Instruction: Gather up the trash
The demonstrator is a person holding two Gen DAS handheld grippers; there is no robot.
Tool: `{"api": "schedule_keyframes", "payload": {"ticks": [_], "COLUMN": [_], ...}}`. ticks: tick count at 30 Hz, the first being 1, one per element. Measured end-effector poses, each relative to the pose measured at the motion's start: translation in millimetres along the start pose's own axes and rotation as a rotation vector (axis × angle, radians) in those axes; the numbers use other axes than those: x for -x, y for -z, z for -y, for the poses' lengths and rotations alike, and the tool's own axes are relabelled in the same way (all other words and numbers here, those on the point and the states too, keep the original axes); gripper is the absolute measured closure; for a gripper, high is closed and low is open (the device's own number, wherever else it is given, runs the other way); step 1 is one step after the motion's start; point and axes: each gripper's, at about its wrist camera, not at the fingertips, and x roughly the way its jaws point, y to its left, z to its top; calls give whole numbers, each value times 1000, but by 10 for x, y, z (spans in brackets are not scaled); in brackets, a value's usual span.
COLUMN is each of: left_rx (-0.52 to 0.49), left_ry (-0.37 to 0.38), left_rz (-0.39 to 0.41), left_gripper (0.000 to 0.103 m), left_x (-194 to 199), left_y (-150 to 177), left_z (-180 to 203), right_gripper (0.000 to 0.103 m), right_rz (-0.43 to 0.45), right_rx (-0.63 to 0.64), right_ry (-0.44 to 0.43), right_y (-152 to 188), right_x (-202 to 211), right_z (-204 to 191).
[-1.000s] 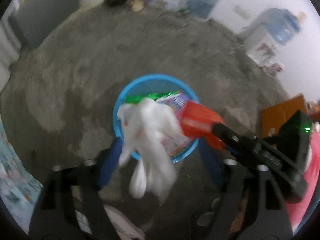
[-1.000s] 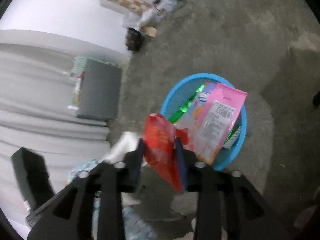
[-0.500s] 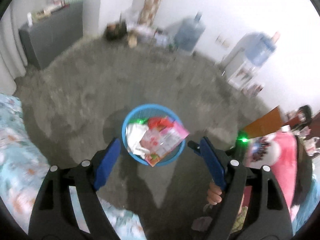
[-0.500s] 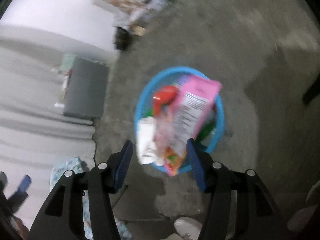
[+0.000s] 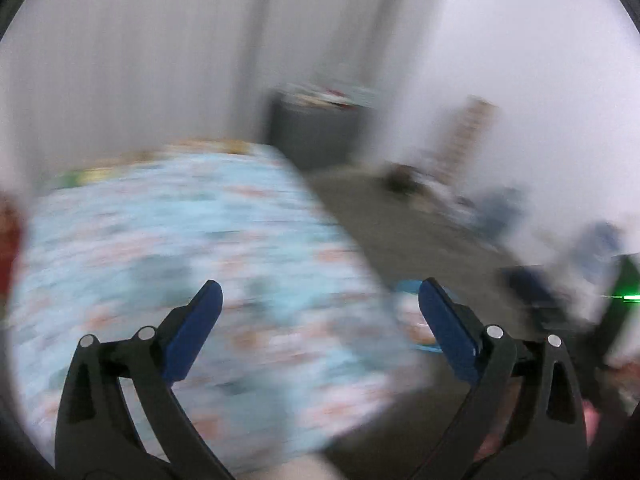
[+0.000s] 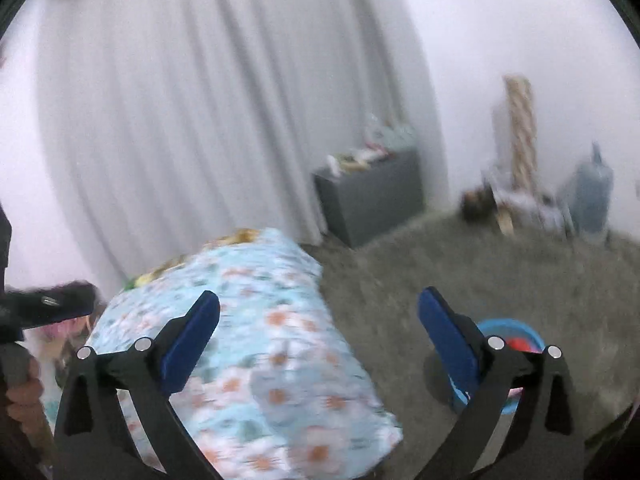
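Observation:
My left gripper is open and empty, raised above the flowered bed; this view is heavily blurred. My right gripper is open and empty, also raised over the bed. The blue trash basket with red and pink wrappers inside stands on the floor low at the right, partly hidden behind my right finger. A sliver of the basket shows in the left wrist view beside the bed's edge. The other hand-held gripper shows at the far left.
A grey cabinet with items on top stands by the white curtain. A water jug, a rolled mat and clutter line the far wall. Grey floor lies between bed and wall.
Both grippers let go of the white bag and the red wrapper into the basket, then lifted and swung up away from it toward the bed and curtain.

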Motion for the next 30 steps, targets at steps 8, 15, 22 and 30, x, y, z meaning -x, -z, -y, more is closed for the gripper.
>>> {"api": "schedule_keyframes", "payload": {"ticks": [8,15,22,30], "left_rx": [161,242,103,74], "left_ry": [-242,-311,-304,-294], "left_rz": [-51,-132,-150,-206], "left_gripper": [9,9,9,9], "left_x": [310,218,184,70], "left_y": [698,1191,1272,1286], "left_z": [-955,-1098,-805,-719], "right_gripper": [6,6,6,6], "right_rz": [-141,-348,-434,-446], "right_rx": [186,239,221,227], "right_ry": [115,188,273,327], "right_y": [516,929,1178,1253], "right_x": [13,-74,43,68], "right_z": [-1038,-1274,-1088,-882]}}
